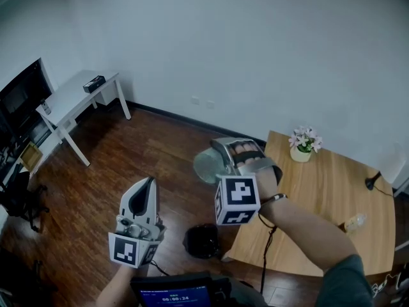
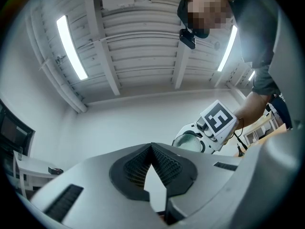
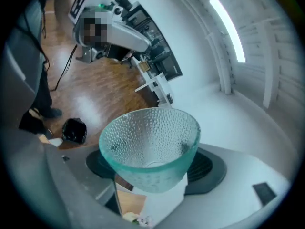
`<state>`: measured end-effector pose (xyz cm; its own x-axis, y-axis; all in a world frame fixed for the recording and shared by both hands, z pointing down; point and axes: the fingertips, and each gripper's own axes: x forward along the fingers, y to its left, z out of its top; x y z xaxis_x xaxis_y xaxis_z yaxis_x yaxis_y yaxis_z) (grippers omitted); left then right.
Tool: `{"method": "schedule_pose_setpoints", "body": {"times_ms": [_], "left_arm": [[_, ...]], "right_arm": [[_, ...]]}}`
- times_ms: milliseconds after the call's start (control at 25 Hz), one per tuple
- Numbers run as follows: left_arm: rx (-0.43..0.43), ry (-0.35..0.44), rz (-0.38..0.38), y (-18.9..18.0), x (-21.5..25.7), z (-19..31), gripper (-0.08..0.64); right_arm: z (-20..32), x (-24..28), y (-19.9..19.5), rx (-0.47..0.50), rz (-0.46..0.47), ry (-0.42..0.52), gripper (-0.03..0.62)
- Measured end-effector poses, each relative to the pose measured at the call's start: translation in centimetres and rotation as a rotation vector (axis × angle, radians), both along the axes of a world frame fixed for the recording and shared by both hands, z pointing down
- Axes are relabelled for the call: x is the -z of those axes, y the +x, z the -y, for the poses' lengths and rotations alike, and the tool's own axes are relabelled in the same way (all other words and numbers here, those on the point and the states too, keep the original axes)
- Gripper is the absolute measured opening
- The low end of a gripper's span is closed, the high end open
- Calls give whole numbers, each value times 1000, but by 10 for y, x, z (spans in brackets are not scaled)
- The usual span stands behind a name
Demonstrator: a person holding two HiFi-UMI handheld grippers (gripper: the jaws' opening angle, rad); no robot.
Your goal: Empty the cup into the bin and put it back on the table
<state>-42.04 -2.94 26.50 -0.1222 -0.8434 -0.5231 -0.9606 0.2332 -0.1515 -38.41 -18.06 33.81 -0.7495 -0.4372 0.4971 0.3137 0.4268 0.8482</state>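
Holding the glass cup [image 1: 208,165] tight, the right gripper [image 1: 225,153] keeps it tipped sideways in the air. Nothing shows inside, so the pouring looks done. Putting it back is left. The table [image 1: 332,197] is at 3 o'clock, with its edge close and lots of bare room. The bin [image 1: 201,240] sits at 6 o'clock. The left gripper [image 1: 147,187] is pinched closed on nothing, at 8 o'clock.
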Motion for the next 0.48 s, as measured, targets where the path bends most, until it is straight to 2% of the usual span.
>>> {"method": "schedule_pose_setpoints", "body": {"times_ms": [120,240,400,480], "left_arm": [[-24,-11,-46,-4,-5,3,-8],[-44,-3,-32,-5,-2,6,-8],[-96,-50,-82,-6,-14,14,-8],[-106,-48,-88,-9,-14,17,-8]], "right_arm": [[4,-8,4,-52,35,-170,393],[3,-7,4,-88,98,-322,393],[1,-13,9,-115,142,-486,393],[0,-16,11,-132,161,-568,393]]}}
